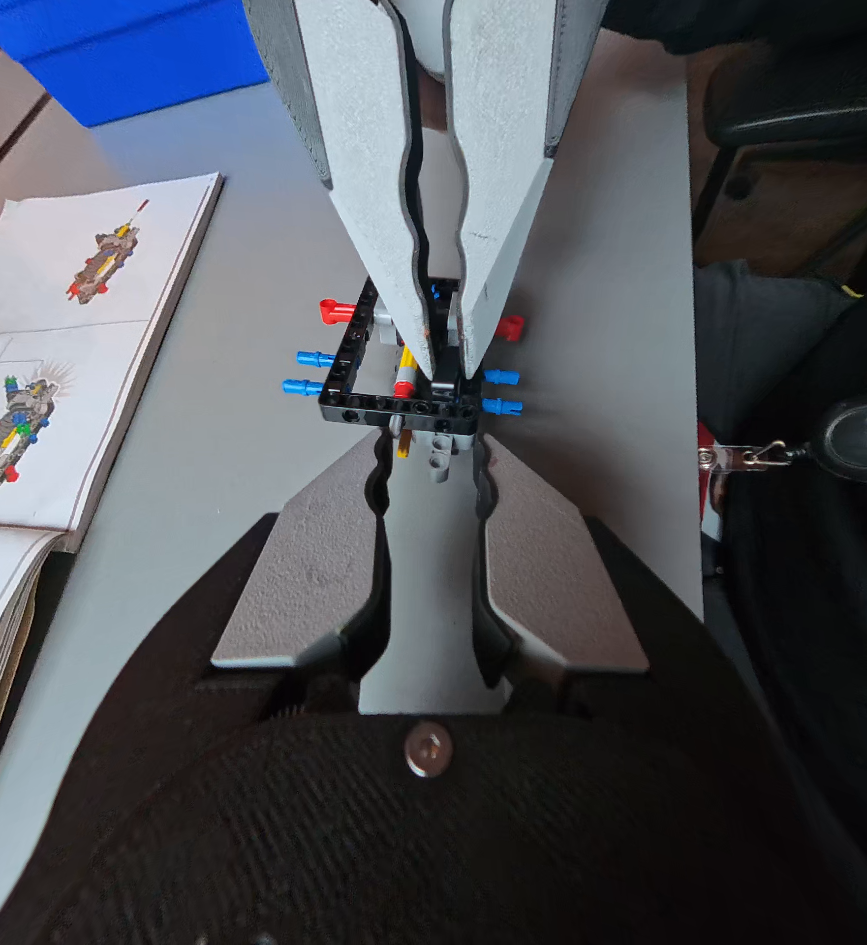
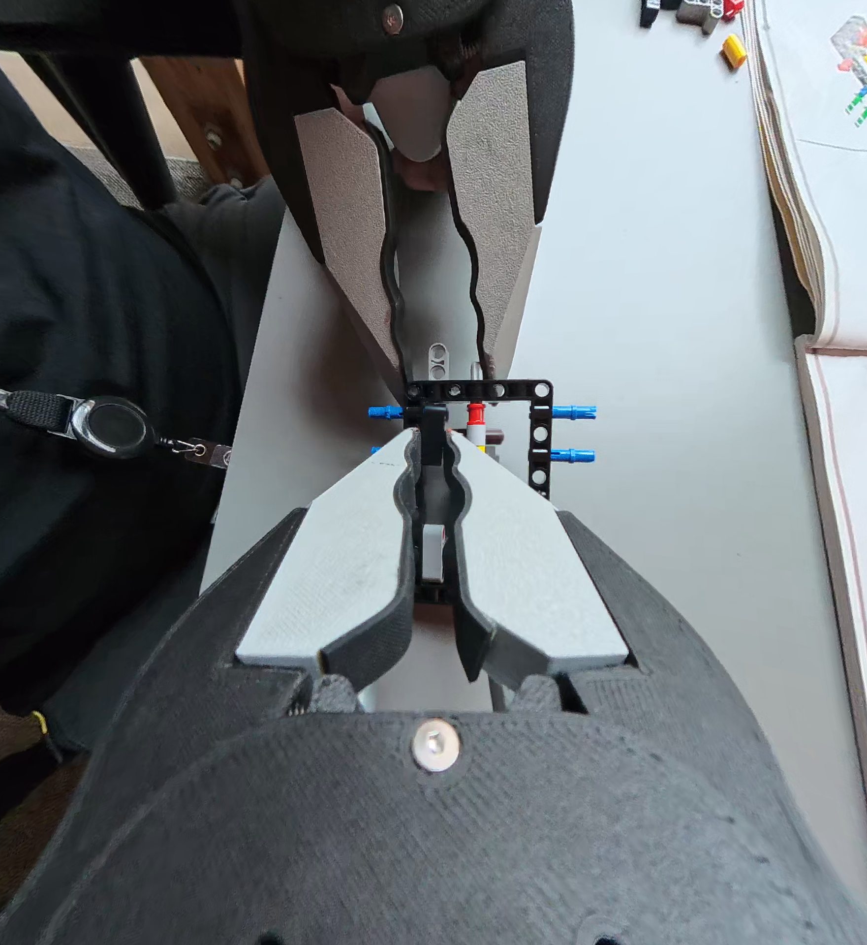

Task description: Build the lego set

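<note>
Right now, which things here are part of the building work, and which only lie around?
In use:
- black frame assembly
- left gripper
- right gripper
- black piece held by the right gripper
- instruction booklet

Lying about:
- loose yellow brick
- blue bin
- badge reel

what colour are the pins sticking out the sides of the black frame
Blue pins, plus red ones nearer the far end; clearest in the left wrist view.

Each camera sits just behind its own gripper, looking steeply down along the fingers at the worktop (image 1: 247, 358) from close range. They face each other: both share the black frame (image 1: 395, 406) at centre, the opposite gripper entering from 12 o'clock.
</note>
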Demonstrator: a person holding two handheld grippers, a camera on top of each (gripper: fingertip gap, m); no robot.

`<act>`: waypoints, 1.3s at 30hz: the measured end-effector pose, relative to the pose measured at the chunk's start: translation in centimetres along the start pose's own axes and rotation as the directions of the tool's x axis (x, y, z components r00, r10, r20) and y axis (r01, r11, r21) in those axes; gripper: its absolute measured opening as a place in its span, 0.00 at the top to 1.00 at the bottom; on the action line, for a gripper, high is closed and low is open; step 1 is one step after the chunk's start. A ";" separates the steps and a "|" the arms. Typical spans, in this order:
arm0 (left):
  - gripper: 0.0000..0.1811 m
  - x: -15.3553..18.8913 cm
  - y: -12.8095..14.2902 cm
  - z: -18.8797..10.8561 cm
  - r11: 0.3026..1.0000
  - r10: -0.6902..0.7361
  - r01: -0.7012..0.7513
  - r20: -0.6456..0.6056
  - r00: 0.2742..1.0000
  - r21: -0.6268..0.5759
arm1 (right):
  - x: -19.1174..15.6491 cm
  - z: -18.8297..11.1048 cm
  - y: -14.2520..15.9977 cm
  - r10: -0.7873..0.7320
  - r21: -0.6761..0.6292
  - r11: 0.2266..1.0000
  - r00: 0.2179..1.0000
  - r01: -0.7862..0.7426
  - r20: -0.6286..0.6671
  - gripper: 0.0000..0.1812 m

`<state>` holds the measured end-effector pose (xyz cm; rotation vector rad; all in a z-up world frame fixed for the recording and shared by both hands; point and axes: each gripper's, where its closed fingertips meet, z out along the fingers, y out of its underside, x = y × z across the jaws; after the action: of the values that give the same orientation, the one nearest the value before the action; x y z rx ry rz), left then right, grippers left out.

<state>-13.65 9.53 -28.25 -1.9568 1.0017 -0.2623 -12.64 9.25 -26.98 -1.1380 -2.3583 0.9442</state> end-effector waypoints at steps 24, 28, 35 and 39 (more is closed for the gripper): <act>0.87 0.0 -0.4 -0.8 0.988 -0.143 0.147 -0.086 0.986 0.046 | 1.0 -0.2 -0.6 -0.088 0.018 0.996 0.996 0.088 0.029 0.98; 0.87 -0.1 -0.4 -0.9 0.989 -0.135 0.138 -0.069 0.988 0.048 | 1.2 -0.1 -1.0 -0.105 0.018 0.994 0.994 0.104 0.023 0.98; 0.87 0.4 0.0 -0.6 0.997 -0.071 0.072 -0.047 0.996 0.016 | 0.2 0.0 -0.7 -0.091 0.037 0.996 0.985 0.086 0.150 0.98; 0.88 0.4 0.0 -0.6 0.995 -0.093 0.094 -0.066 0.993 0.016 | 0.3 0.0 -0.5 -0.079 0.040 0.997 0.980 0.073 0.183 0.98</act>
<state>-13.71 8.85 -28.01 -1.9917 0.9471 -0.3895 -13.12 9.26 -26.57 -0.9783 -2.5011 1.0997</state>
